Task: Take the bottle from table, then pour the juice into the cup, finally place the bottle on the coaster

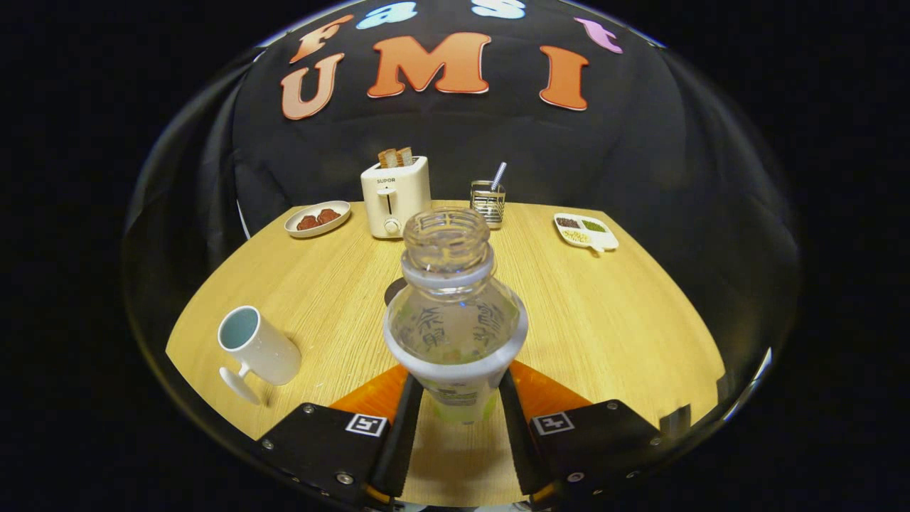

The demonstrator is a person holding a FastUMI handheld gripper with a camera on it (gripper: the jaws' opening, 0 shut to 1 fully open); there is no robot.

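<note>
An uncapped clear plastic bottle [455, 313] with a white label stands upright between my fingers, and my gripper [456, 398] is shut on its lower body. Both fingers press against the label from either side. A white cup [257, 350] with a pale blue inside and a handle sits on the wooden table [618, 320] to the left of the fingers, level with the bottle. A dark round coaster [395, 290] peeks out just behind the bottle on its left side, mostly hidden by it.
Beyond the bottle stand a cream toaster [395, 196] with two bread slices, an oval plate [317, 217] of brown food to its left, a wire holder [488, 202] with a straw, and a divided snack dish [586, 232] at the far right.
</note>
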